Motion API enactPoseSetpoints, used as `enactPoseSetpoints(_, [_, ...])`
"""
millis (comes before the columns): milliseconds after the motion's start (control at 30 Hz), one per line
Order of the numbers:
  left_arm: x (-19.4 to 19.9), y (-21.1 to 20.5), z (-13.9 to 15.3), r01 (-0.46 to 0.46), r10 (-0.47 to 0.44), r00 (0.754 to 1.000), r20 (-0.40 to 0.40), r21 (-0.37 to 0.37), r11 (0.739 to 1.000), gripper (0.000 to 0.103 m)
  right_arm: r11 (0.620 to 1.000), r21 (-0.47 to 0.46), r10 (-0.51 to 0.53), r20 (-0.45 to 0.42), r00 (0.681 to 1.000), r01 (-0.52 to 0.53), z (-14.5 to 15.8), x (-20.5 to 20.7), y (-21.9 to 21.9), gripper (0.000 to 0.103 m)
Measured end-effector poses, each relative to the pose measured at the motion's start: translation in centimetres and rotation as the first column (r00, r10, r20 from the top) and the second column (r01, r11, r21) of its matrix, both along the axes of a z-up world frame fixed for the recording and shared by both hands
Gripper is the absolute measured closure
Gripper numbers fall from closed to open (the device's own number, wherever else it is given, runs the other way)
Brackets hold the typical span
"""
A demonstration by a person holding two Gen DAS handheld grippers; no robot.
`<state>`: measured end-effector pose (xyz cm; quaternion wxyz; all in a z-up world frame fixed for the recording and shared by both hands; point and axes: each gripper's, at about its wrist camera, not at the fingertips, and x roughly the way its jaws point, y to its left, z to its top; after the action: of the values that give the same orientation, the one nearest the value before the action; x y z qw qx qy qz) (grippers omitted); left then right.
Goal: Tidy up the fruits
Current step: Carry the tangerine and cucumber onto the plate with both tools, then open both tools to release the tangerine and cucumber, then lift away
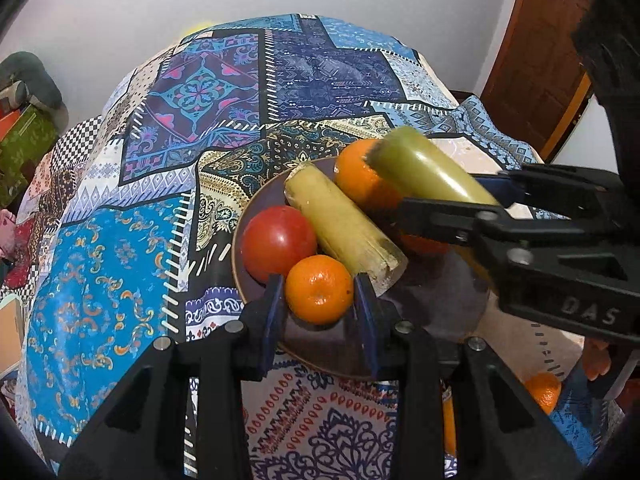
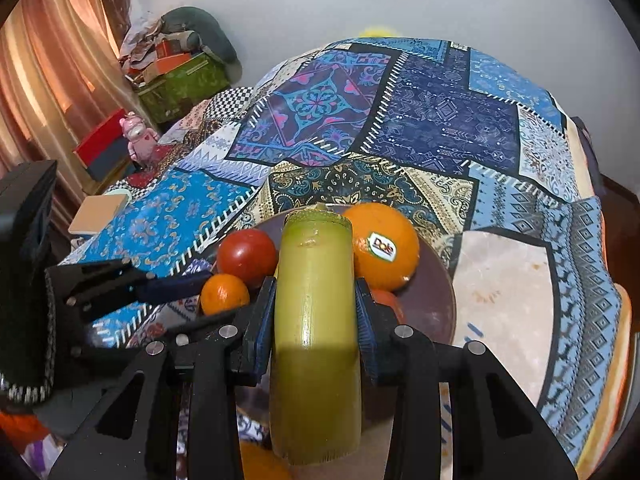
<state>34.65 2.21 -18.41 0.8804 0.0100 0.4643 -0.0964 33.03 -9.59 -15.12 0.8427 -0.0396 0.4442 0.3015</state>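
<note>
Both jaws are clamped — each on a piece of fruit over the dark plate (image 1: 256, 216).

A small mandarin (image 1: 319, 289) is pinched by the left gripper (image 1: 319, 300) at the plate's near edge — a green cane stalk (image 2: 316, 320) is held lengthwise by the right gripper (image 2: 316, 316), with a tomato (image 2: 247, 257) left of it and a stickered orange (image 2: 386, 246) right.

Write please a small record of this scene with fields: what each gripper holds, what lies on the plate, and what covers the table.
left gripper: shut on the small orange, at the plate's near edge
right gripper: shut on the green cane piece, held above the plate
plate: dark, round; holds a tomato, a yellow cane piece and a large orange with a sticker
table cover: patchwork cloth, mostly blue
off the plate: another orange at the lower right of the left wrist view
</note>
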Motion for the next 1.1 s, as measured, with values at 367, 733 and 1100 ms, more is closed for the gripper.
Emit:
enactPoseSetpoints(367, [0.1,-0.1,-0.5,0.006,-0.006,1.000,-0.005,0.003,1.000,0.068,0.999,-0.033,0.015,-0.014,1.000,-0.016,-1.0,0.6,1.0,0.069])
enactPoseSetpoints(733, [-0.3,0.2,-0.4,-0.008,0.007,1.000,-0.016,-0.025,1.000,0.067,0.999,-0.040,0.017,0.015,1.000,-0.017,-0.5,0.1,0.7,0.066])
enactPoseSetpoints(1100, [-3.5,0.4,3.9,-0.012,0.015,0.999,0.049,-0.053,0.999,0.067,1.000,-0.030,0.000,0.098,0.995,0.003,3.4,-3.9,-1.9,0.066])
